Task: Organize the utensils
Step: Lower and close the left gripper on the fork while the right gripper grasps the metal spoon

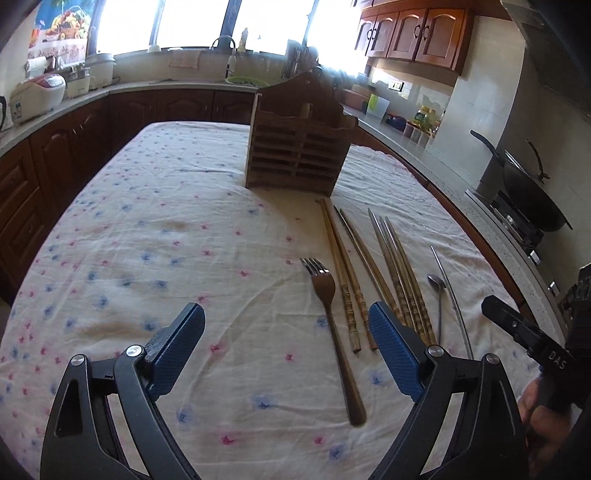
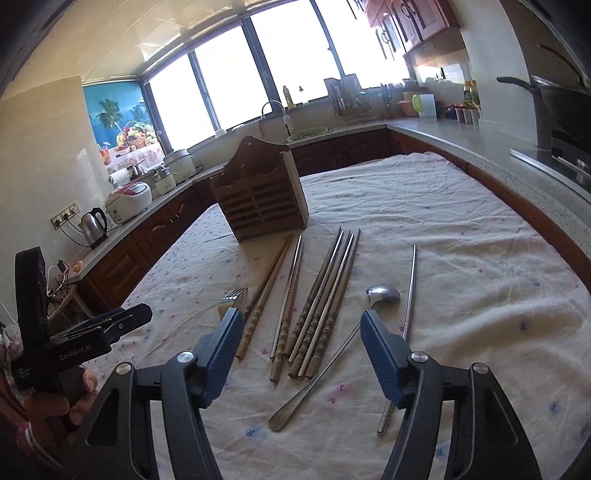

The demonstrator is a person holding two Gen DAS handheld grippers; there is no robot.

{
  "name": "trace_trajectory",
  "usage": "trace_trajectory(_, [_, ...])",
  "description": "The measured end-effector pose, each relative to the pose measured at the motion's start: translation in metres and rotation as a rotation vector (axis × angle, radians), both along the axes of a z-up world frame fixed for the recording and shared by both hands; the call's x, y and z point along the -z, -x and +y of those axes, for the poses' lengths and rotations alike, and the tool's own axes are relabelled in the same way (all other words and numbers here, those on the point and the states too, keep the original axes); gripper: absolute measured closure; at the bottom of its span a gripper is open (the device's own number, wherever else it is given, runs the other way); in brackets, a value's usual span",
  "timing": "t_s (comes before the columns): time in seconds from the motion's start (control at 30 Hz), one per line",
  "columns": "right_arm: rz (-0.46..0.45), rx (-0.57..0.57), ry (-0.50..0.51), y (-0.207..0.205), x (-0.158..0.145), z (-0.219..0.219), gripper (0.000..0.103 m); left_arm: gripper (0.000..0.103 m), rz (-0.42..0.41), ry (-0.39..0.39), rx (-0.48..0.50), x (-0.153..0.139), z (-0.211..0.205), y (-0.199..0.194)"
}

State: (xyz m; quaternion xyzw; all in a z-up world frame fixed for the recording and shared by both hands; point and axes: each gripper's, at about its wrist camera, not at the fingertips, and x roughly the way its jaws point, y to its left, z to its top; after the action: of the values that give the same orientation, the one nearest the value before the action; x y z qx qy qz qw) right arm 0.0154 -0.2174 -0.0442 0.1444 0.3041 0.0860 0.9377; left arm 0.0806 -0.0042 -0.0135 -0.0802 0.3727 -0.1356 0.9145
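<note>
A home kitchen is shown: beyond the cloth-covered table (image 1: 155, 206), wooden cabinets (image 1: 410, 33), a sink faucet (image 2: 275, 109) and a wok (image 1: 532, 195) are seen.

We see a cream cloth (image 1: 155, 229) on the bench, sprinkled with small pink and blue flower prints and marked by a few brownish stains. Our left claw (image 1: 286, 350) is black with textured blue pads (image 1: 177, 350); our right claw (image 2: 301, 354) has the same colours. The slatted utensil holder (image 1: 295, 155) is mid-brown wood. The fork (image 1: 332, 314) looks bronze-brown, the bamboo-patterned chopsticks (image 1: 345, 280) tan, the spoon (image 2: 332, 354) silver. Behind, the cabinets (image 1: 410, 35) are reddish-brown, the wok (image 1: 532, 195) black, and a poster (image 2: 118, 122) shows blue sky and bright fruit.
</note>
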Motion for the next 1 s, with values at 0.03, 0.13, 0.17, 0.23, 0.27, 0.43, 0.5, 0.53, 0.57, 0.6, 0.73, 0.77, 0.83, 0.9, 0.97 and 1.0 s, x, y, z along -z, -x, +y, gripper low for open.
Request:
trace_trajectory(0.03, [0.026,0.005,-0.024,-0.005,0.003,-0.005,0.051,0.017,0.020,0.012,0.011,0.002,-0.002,-0.007])
trace_trajectory(0.13, [0.098,0.022,-0.086,-0.019,0.013,-0.018,0.057,0.026,0.071,0.018,0.047,0.010,-0.011,-0.026])
trace_trajectory(0.17, [0.119,0.025,-0.099,-0.024,0.015,-0.021,0.058,0.029,0.086,0.020,0.060,0.012,-0.014,-0.032])
trace_trajectory(0.23, [0.153,0.025,-0.130,-0.033,0.020,-0.028,0.062,0.031,0.125,0.033,0.087,0.019,-0.019,-0.045])
trace_trajectory(0.27, [0.172,0.024,-0.144,-0.036,0.023,-0.030,0.062,0.033,0.151,0.042,0.101,0.022,-0.021,-0.051])
trace_trajectory(0.43, [0.233,0.018,-0.195,-0.053,0.035,-0.038,0.065,0.044,0.250,0.085,0.148,0.038,-0.030,-0.076])
trace_trajectory(0.5, [0.249,0.016,-0.204,-0.060,0.036,-0.040,0.065,0.044,0.254,0.099,0.159,0.041,-0.031,-0.081])
trace_trajectory(0.53, [0.259,0.013,-0.208,-0.063,0.038,-0.041,0.065,0.044,0.257,0.098,0.164,0.041,-0.032,-0.084])
trace_trajectory(0.57, [0.270,0.008,-0.220,-0.066,0.040,-0.042,0.065,0.045,0.260,0.098,0.170,0.041,-0.033,-0.087])
trace_trajectory(0.6, [0.281,0.005,-0.238,-0.070,0.043,-0.044,0.065,0.046,0.266,0.101,0.178,0.041,-0.034,-0.090])
trace_trajectory(0.73, [0.313,0.007,-0.302,-0.081,0.053,-0.052,0.068,0.054,0.287,0.103,0.227,0.042,-0.042,-0.102])
trace_trajectory(0.77, [0.316,0.008,-0.318,-0.083,0.053,-0.054,0.069,0.058,0.292,0.104,0.238,0.042,-0.044,-0.104])
trace_trajectory(0.83, [0.321,0.010,-0.361,-0.088,0.056,-0.061,0.071,0.067,0.298,0.101,0.256,0.043,-0.048,-0.109])
trace_trajectory(0.9, [0.328,0.016,-0.410,-0.092,0.060,-0.068,0.076,0.079,0.307,0.105,0.263,0.045,-0.049,-0.114])
trace_trajectory(0.97, [0.337,0.026,-0.444,-0.095,0.065,-0.074,0.086,0.079,0.313,0.140,0.269,0.047,-0.046,-0.117])
trace_trajectory(1.0, [0.343,0.030,-0.454,-0.097,0.067,-0.076,0.095,0.080,0.314,0.156,0.268,0.048,-0.044,-0.118])
